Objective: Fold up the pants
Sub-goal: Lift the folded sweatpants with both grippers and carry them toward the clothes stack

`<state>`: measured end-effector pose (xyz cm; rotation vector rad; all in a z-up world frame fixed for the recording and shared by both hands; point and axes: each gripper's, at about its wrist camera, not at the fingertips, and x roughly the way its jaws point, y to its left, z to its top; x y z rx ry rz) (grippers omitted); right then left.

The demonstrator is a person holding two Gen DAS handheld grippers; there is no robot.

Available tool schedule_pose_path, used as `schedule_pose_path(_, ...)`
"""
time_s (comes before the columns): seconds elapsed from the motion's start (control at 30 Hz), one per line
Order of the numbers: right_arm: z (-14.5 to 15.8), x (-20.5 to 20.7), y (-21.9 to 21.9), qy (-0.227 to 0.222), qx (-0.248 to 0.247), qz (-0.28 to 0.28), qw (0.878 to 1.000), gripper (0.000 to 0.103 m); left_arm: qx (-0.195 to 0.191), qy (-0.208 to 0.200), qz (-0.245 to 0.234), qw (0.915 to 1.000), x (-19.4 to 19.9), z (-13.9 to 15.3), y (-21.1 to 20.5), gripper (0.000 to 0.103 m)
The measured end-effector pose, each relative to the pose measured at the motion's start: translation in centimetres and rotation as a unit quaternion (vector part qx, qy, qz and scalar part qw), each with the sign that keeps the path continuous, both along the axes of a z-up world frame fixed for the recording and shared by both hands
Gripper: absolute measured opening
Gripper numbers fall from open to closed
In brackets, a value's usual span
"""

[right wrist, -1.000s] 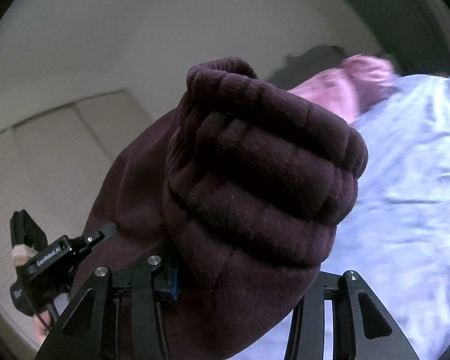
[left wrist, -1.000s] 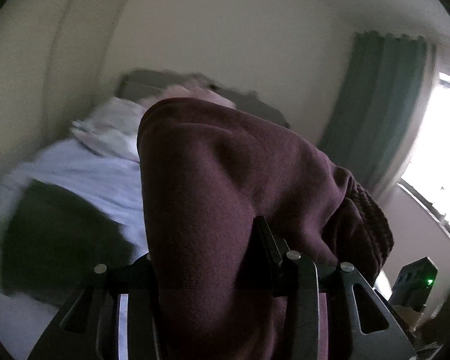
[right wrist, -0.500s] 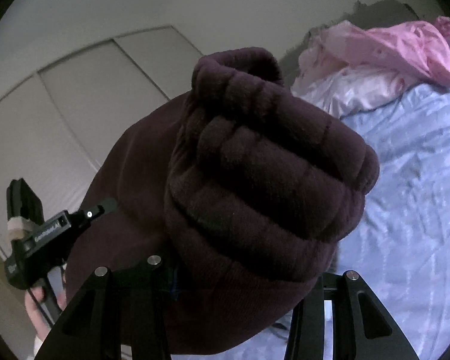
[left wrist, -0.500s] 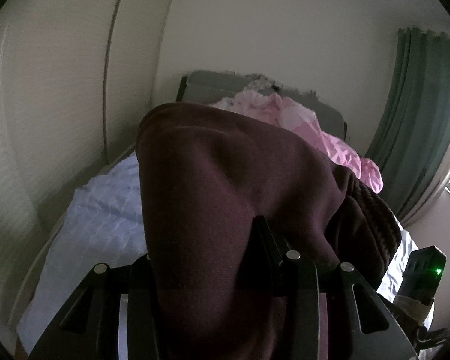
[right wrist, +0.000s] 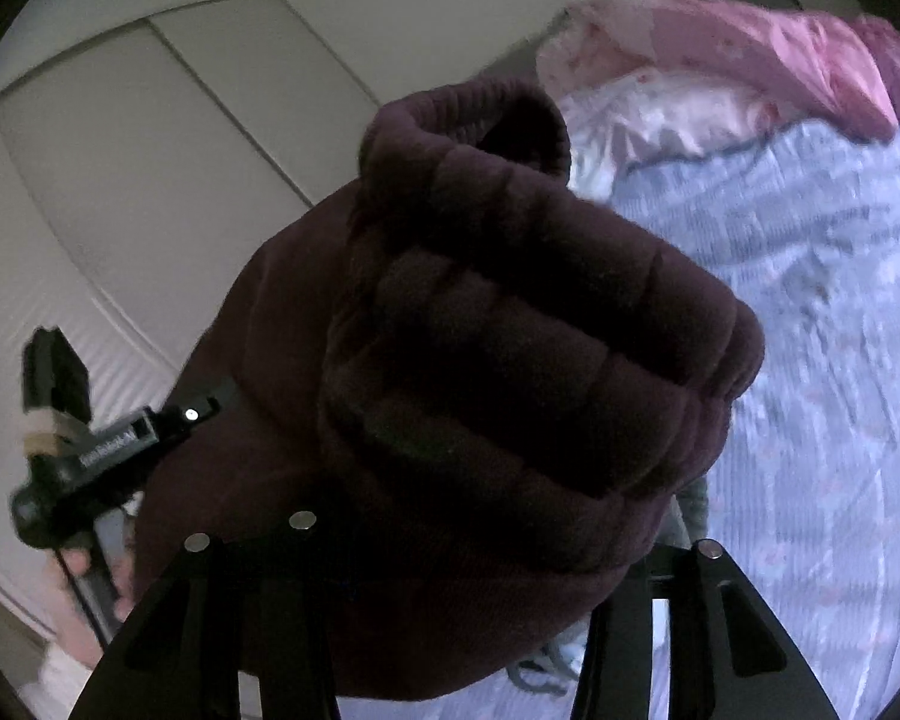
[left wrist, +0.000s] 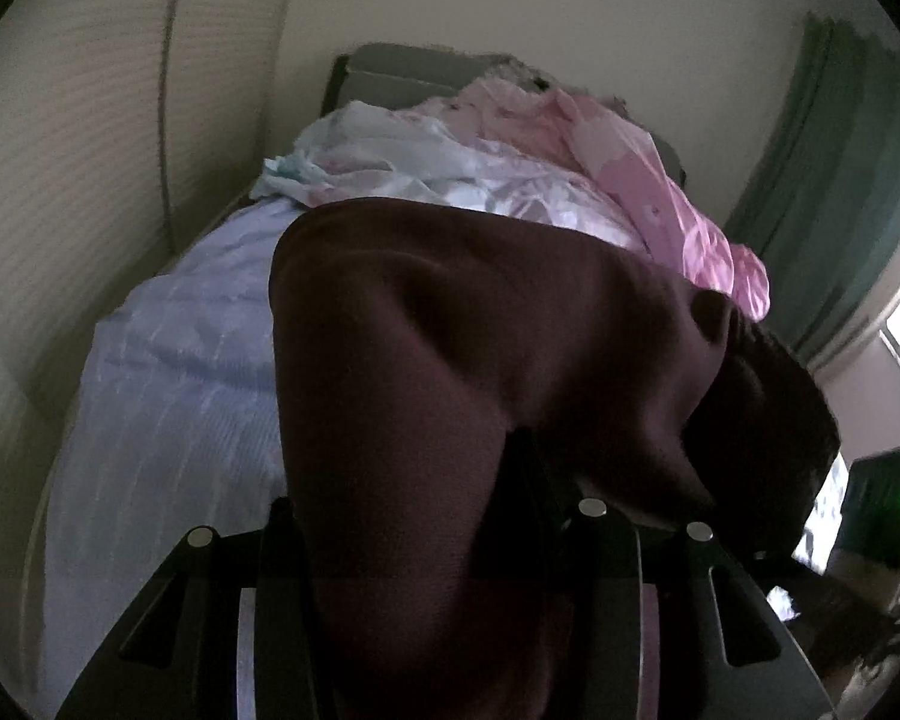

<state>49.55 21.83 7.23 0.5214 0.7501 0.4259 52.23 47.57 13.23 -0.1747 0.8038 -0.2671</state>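
Pants (left wrist: 450, 372), one maroon pair, sit pinched in both the left gripper (left wrist: 444, 540) and right gripper (right wrist: 450, 552), jaws opening.

Lavender bedspread (left wrist: 168, 396) on bed; pink bedding (left wrist: 648, 180) heaped by grey headboard (left wrist: 402, 69); green curtain (left wrist: 840, 180) at right.

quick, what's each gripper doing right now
left gripper: jaws opening, maroon pants bunched between them.
right gripper: jaws opening, pants' ribbed cuff bunched between them.
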Motion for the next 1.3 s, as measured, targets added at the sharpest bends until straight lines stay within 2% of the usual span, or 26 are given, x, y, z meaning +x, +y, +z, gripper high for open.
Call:
schedule_pose_path(0.07,-0.4,-0.2,-0.5,0.018,0.016,0.011,1.0,0.054,0.014,0.001,-0.009,0.9999,0.4,-0.4,-0.1,0.045)
schedule_pose_path(0.13,0.2,-1.4,-0.7,0.032,-0.005,0.005,0.999,0.079,0.029,0.001,-0.009,0.9995,0.7,-0.7,-0.4,0.046)
schedule_pose_path(0.17,0.9,-2.7,-0.7,0.034,-0.028,-0.004,0.999,0.081,0.036,0.002,-0.006,0.9993,0.9,-0.7,-0.6,0.046)
schedule_pose_path(0.23,2.4,-5.3,-0.5,0.03,-0.055,-0.004,0.998,0.082,0.048,0.007,0.0,0.9988,1.4,-0.6,-0.8,0.046)
schedule_pose_path(0.33,4.4,-6.5,0.6,0.03,-0.141,0.007,0.99,0.082,0.054,0.02,-0.003,0.9983,1.4,-0.2,-1.1,0.048)
schedule_pose_path(0.47,7.7,-7.7,-0.1,-0.008,-0.173,-0.028,0.984,0.082,0.064,0.029,-0.007,0.9975,0.3,-0.1,-1.0,0.05)
schedule_pose_path(0.57,10.5,-7.5,-0.9,-0.057,-0.174,-0.059,0.981,0.082,0.047,0.049,0.001,0.9977,-0.1,0.1,-0.2,0.052)
schedule_pose_path(0.67,11.6,-5.0,0.3,-0.056,-0.175,-0.041,0.982,0.082,0.031,0.077,0.003,0.9965,-0.3,0.6,0.9,0.059)
schedule_pose_path(0.7,11.2,-3.6,0.6,-0.04,-0.179,-0.037,0.982,0.082,0.041,0.084,0.008,0.9955,-0.4,0.8,1.1,0.067)
schedule_pose_path(0.73,10.7,-2.6,0.8,-0.026,-0.185,-0.037,0.982,0.082,0.068,0.083,0.019,0.994,-0.7,1.4,1.3,0.072)
schedule_pose_path(0.8,9.1,-0.6,1.2,0.022,-0.185,-0.029,0.982,0.081,0.136,0.051,0.046,0.9883,-1.9,3.2,1.8,0.079)
schedule_pose_path(0.83,8.1,-0.2,1.3,0.046,-0.176,-0.023,0.983,0.081,0.152,0.041,0.055,0.986,-2.5,4.0,2.0,0.085)
schedule_pose_path(0.87,7.8,0.0,1.2,0.054,-0.166,-0.03,0.984,0.081,0.16,0.033,0.064,0.9845,-3.0,4.9,2.2,0.086)
schedule_pose_path(0.97,7.8,0.5,2.1,0.045,-0.173,-0.033,0.983,0.081,0.16,0.019,0.076,0.984,-4.2,6.8,1.7,0.086)
schedule_pose_path(1.03,6.9,1.5,2.1,0.083,-0.129,-0.011,0.988,0.081,0.152,0.004,0.075,0.9855,-5.0,7.4,0.7,0.088)
schedule_pose_path(1.07,6.6,1.9,1.7,0.099,-0.111,-0.014,0.989,0.081,0.14,-0.004,0.069,0.9877,-5.5,7.5,0.0,0.088)
schedule_pose_path(1.13,6.6,1.5,1.5,0.099,-0.101,-0.008,0.99,0.081,0.12,-0.008,0.066,0.9905,-6.0,7.2,-0.7,0.09)
schedule_pose_path(1.23,6.3,1.1,0.5,0.108,-0.086,-0.001,0.99,0.081,0.094,-0.005,0.085,0.9919,-6.5,6.5,-1.1,0.09)
schedule_pose_path(1.3,6.8,0.6,0.0,0.098,-0.09,0.0,0.991,0.081,0.104,-0.011,0.108,0.9886,-6.9,6.2,-1.5,0.09)
